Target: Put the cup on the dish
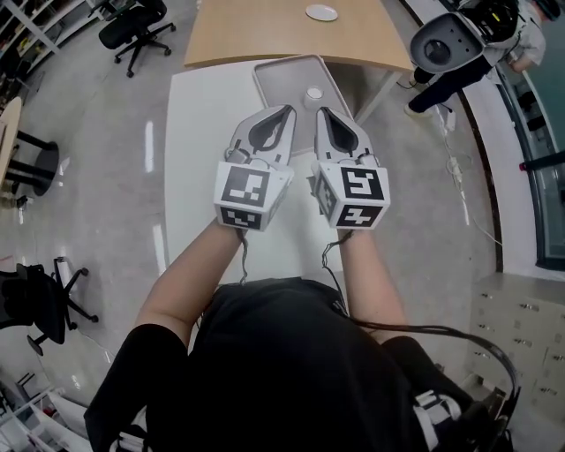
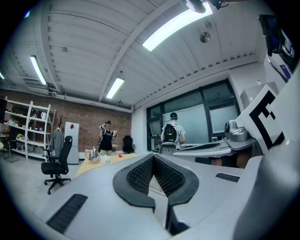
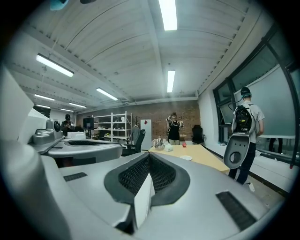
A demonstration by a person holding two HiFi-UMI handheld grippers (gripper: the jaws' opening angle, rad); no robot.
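Note:
A small white cup [image 1: 313, 94] stands on a grey tray [image 1: 275, 78] at the far end of the white table [image 1: 199, 115]. A white dish [image 1: 321, 12] lies beyond it on the wooden table [image 1: 247, 35], and the same dish [image 3: 186, 158] shows small in the right gripper view. My left gripper [image 1: 289, 111] and right gripper [image 1: 320, 113] are held side by side just short of the tray, tips pointing away from me. Both are shut with nothing between the jaws. Both gripper views tilt up toward the ceiling, with the left gripper [image 2: 152, 157] and right gripper [image 3: 149, 157] closed; the cup is hidden there.
A black office chair [image 1: 137, 26] stands at the far left and another chair [image 1: 40, 300] at the near left. A grey machine head [image 1: 446, 42] and a person stand at the far right. A kettle [image 3: 159, 142] sits on the wooden table's far end.

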